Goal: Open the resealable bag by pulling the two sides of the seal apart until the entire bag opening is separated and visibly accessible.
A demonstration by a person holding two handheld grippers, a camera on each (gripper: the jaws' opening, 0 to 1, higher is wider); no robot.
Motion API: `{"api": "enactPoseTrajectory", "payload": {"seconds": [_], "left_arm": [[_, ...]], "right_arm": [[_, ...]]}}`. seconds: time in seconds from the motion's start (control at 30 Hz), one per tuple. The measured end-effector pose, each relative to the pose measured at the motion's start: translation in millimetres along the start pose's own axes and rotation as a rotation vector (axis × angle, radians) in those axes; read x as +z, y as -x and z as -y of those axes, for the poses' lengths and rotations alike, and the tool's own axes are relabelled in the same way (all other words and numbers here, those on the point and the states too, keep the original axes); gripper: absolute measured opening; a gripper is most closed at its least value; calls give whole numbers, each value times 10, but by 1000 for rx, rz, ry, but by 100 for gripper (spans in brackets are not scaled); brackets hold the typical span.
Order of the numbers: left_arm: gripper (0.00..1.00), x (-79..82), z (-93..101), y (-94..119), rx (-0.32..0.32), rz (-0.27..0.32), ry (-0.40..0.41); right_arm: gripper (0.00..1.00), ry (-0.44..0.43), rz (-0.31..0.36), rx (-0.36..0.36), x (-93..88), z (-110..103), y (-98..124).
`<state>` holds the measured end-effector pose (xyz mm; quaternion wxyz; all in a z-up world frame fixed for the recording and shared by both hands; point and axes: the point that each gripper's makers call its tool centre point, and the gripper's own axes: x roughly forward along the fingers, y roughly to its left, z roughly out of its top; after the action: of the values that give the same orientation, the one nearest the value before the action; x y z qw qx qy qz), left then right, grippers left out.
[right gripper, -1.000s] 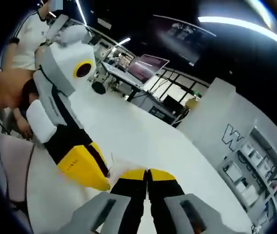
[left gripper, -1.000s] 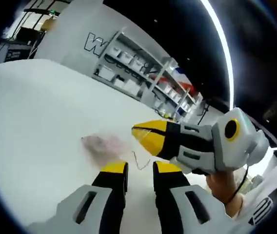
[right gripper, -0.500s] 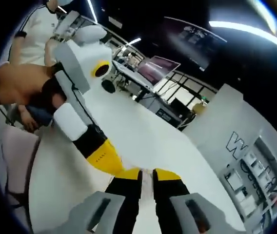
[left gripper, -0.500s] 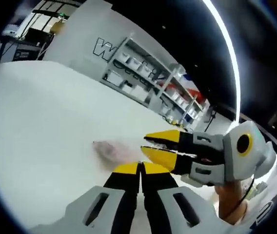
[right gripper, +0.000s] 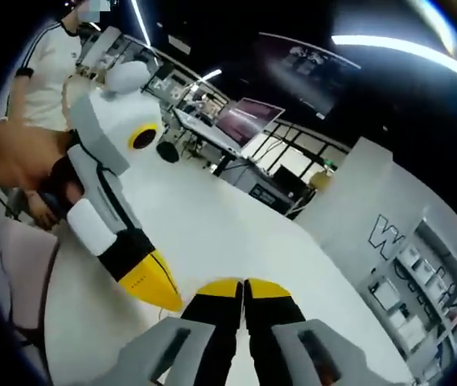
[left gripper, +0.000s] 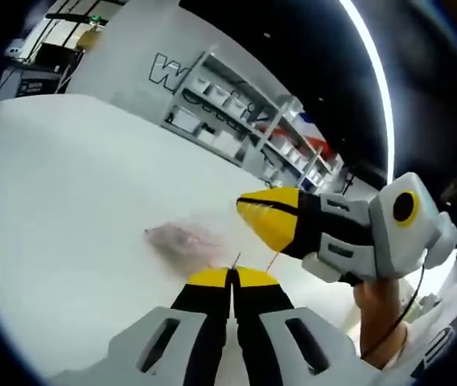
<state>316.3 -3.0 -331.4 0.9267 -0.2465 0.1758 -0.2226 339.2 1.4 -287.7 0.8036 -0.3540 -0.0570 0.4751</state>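
The resealable bag [left gripper: 177,240] is clear and hard to make out. It shows as a blurred pinkish patch on the white table [left gripper: 67,185], with thin edge lines running up toward both grippers. My left gripper [left gripper: 230,277] is shut, and a thin bag edge [left gripper: 236,260] rises from its tips. My right gripper [left gripper: 254,211] comes in from the right, shut, just above and right of the left tips; a fine line of the bag leads to it. In the right gripper view my right gripper [right gripper: 243,285] is shut, with the left gripper [right gripper: 164,296] close on its left.
A person's hand [left gripper: 377,310] holds the right gripper; an arm and white shirt [right gripper: 39,68] show behind the left one. Grey shelving [left gripper: 236,121] with boxes stands beyond the table's far edge. Desks with a monitor [right gripper: 244,121] stand farther back.
My left jaws, open a second ago, have shut on the bag's edge. The right gripper has lifted slightly up and away from the left tips since half a second ago.
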Motion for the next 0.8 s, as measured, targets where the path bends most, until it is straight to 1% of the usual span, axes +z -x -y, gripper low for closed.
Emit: {"api": "enactPoseTrajectory", "payload": {"seconds": [0.03,0.1,0.13,0.23,0.3,0.37,0.43,0.47,0.5,0.57,0.63,0.73,0.8], "left_arm": [[1,15,-2,5,1,6,-1],[1,47,-11,27,4,21,-1],[1,58,-14,34,5,26,0],[1,76,-22,54,10,36,-2],[1,82,-25,64,12,38,-3],[1,80,-33,77,16,37,-6],[1,73,-40,87,20,33,-13],[1,67,-36,88,19,31,-14],[1,62,-21,86,14,30,-13],[1,57,5,83,12,30,-19],[1,61,7,85,10,31,-21],[1,66,5,98,9,34,-21],[1,65,4,113,7,37,-24]], "right_arm": [[1,5,-3,1,-7,-9,2],[7,12,-10,8,-27,-51,15],[9,16,-16,14,-43,-79,21],[9,31,-44,27,-110,-153,55],[8,33,-57,26,-143,-151,82],[5,33,-65,14,-170,-98,121],[3,33,-70,-16,-187,0,148],[3,30,-63,-32,-176,48,155],[3,21,-57,-33,-153,56,158],[4,18,-52,-30,-113,20,154],[7,32,-33,-16,-50,-65,134],[7,53,-47,2,-66,-153,85],[0,57,-56,5,-90,-144,85]]}}
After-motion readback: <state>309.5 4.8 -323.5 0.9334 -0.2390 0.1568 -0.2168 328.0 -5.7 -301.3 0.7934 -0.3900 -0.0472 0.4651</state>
